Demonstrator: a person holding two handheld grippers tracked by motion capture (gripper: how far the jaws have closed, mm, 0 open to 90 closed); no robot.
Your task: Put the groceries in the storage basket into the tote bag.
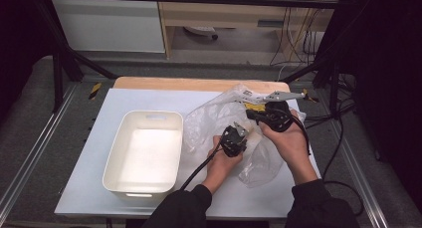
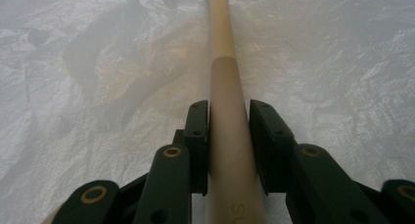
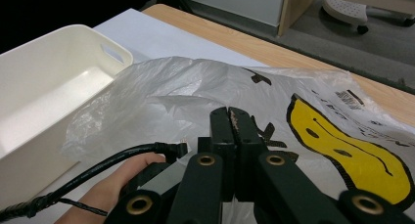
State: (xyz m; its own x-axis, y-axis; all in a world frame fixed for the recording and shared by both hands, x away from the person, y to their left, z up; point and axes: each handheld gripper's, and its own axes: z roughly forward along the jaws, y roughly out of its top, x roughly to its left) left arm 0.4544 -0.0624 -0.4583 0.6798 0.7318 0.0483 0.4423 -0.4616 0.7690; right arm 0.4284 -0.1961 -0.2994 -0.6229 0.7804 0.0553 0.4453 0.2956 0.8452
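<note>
Both forearms in dark sleeves come in from below, hands close together. The left hand-held gripper (image 1: 241, 133) has its jaws parted and pressed on something narrow; the right hand-held gripper (image 1: 253, 114), held slightly farther forward, has its jaws fully together.

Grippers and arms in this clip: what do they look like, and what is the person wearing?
Both grippers, left and right, are black with flat black fingers pinned by brass-coloured rivets. A black cable trails from the left one. A grey three-cornered plate tops the right one. The person wears dark long sleeves; the hands are bare.
</note>
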